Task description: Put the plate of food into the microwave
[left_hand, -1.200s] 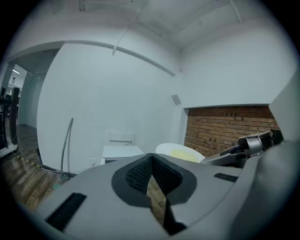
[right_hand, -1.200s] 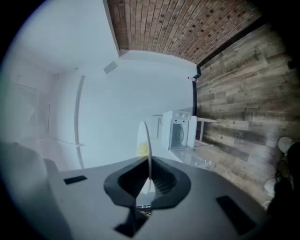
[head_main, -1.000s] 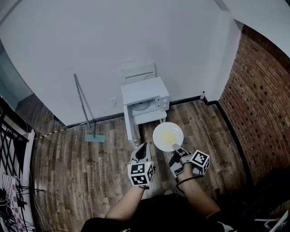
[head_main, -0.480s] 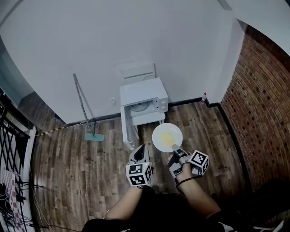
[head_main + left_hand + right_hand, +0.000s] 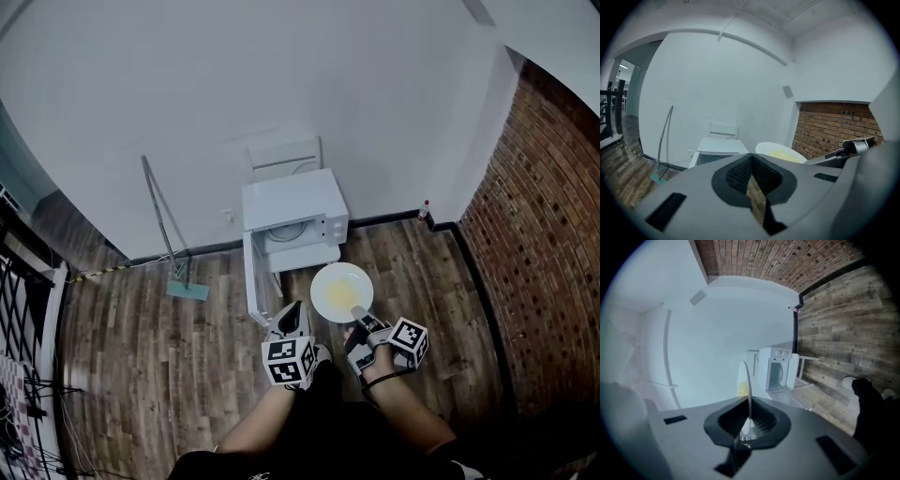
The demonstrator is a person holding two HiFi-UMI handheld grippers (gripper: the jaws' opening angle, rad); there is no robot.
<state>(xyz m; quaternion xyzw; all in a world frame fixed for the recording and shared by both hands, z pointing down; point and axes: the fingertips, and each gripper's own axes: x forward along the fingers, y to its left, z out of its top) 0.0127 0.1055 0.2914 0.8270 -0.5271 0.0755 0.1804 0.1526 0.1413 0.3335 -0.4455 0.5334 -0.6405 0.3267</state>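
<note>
A white plate (image 5: 341, 291) with yellow food (image 5: 339, 292) is held level over the wood floor, in front of the white microwave (image 5: 291, 208). The microwave's door (image 5: 250, 277) hangs open to the left. My right gripper (image 5: 359, 314) is shut on the plate's near rim. In the right gripper view the plate (image 5: 744, 376) stands edge-on between that gripper's (image 5: 749, 417) jaws, with the microwave (image 5: 777, 370) beyond. My left gripper (image 5: 292, 314) hovers left of the plate, shut and empty. In the left gripper view the plate (image 5: 780, 152) and microwave (image 5: 717, 149) lie beyond those jaws (image 5: 751, 164).
The microwave sits on a small white stand (image 5: 302, 249) against the white wall. A long-handled mop (image 5: 167, 232) leans on the wall to the left. A brick wall (image 5: 539, 234) closes the right side, with a small bottle (image 5: 425, 207) near the corner. A black railing (image 5: 23, 309) stands far left.
The view has crept a little nearer the microwave, which looks slightly larger. Both grippers and the plate keep the same hold and spacing.
</note>
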